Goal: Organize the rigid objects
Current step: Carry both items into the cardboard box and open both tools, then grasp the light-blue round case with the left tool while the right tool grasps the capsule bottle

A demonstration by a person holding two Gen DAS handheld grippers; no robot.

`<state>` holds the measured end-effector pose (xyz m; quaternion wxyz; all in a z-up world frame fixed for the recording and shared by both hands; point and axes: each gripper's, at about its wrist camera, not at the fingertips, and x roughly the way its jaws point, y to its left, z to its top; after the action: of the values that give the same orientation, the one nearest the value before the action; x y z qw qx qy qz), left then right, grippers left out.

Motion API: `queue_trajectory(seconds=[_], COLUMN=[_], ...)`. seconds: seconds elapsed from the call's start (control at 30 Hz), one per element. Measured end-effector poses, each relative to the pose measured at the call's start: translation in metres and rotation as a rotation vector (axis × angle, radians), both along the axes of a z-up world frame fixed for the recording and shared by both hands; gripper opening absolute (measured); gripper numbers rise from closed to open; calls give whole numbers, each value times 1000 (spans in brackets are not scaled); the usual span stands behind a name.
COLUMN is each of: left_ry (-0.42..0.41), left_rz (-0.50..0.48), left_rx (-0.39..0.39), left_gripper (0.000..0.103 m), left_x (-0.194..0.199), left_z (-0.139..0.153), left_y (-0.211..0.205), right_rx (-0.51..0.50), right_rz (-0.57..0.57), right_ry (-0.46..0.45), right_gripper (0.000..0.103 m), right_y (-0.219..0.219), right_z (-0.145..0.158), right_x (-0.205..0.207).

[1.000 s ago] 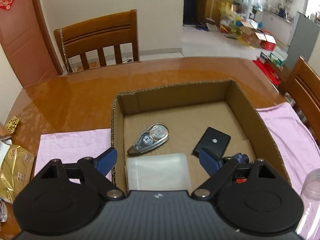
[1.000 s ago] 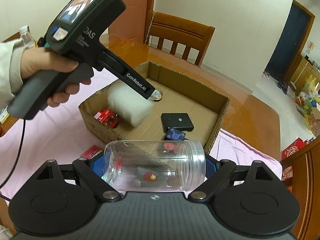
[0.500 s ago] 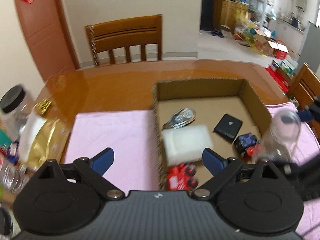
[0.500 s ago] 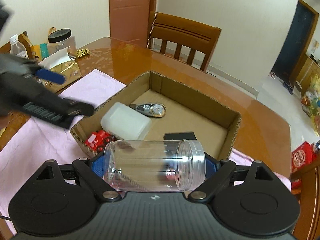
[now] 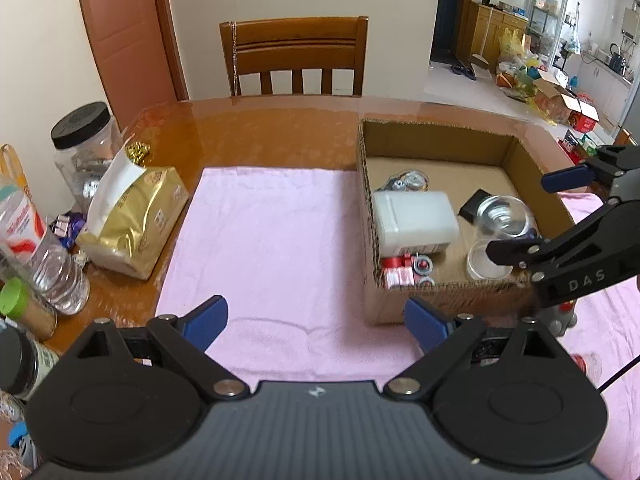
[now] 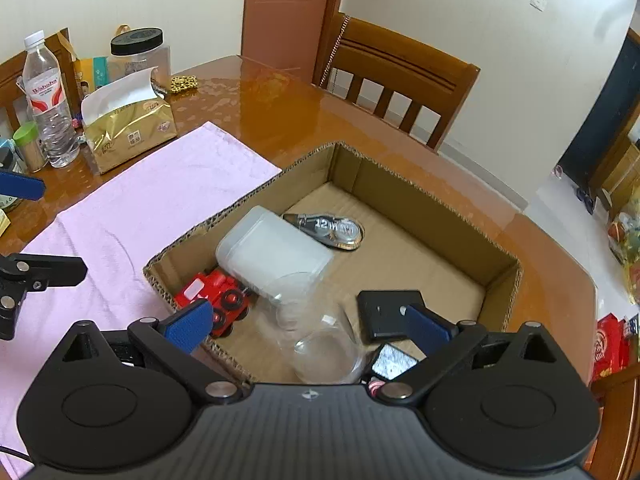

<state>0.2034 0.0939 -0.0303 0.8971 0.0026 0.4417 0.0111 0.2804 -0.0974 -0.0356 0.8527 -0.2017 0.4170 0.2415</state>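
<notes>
- The cardboard box (image 6: 420, 216) is shallow and open-topped, its cut rim showing raw corrugation; it sits on a soft pink towel (image 5: 272, 240) spread over the glossy orange-brown bench (image 5: 256, 136)
- The clear plastic jar (image 6: 320, 336) is a smooth see-through cylinder with a ribbed neck; it lies on the box floor at the near edge, leaning against the frosted white container (image 6: 272, 252), which is blocky with rounded corners
- Beside them in the box: a red toy truck (image 6: 216, 296) with black wheels, a flat matte black square device (image 6: 384, 312), and a silvery teardrop-shaped tape dispenser (image 6: 332, 228) further back
- The right hand-held gripper (image 6: 308, 324) stands released, blue pads wide apart either side of the jar and not pressing it; its jaws have just been opening, and a second ago the jar was clamped crosswise between them above the box
- The left hand-held gripper (image 5: 316, 320) is spread open over bare towel with nothing between its pads; a second ago it hung right over the box, now the box lies off to its right
- At the bench's left edge stand a crinkled gold foil tissue pack (image 5: 136, 216), a black-lidded jar (image 5: 84, 136) and a water bottle (image 6: 48, 100)
</notes>
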Motion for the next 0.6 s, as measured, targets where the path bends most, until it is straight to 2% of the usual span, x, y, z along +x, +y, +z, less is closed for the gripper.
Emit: queue_trajectory(seconds=[0.4,0.6], left_ry=[19,24], left_rz=[-15,-68], left_rx=[-20,-42], left_gripper=[99,99], left_x=[-16,-24], left_z=[-11,-22], left_y=[-6,-20], right_rx=[25,35], right_rz=[-103,-197], right_ry=[8,-7], right_gripper=[103,103], right_y=[-21,-37], right_z=[3,-1], right_x=[-40,-68])
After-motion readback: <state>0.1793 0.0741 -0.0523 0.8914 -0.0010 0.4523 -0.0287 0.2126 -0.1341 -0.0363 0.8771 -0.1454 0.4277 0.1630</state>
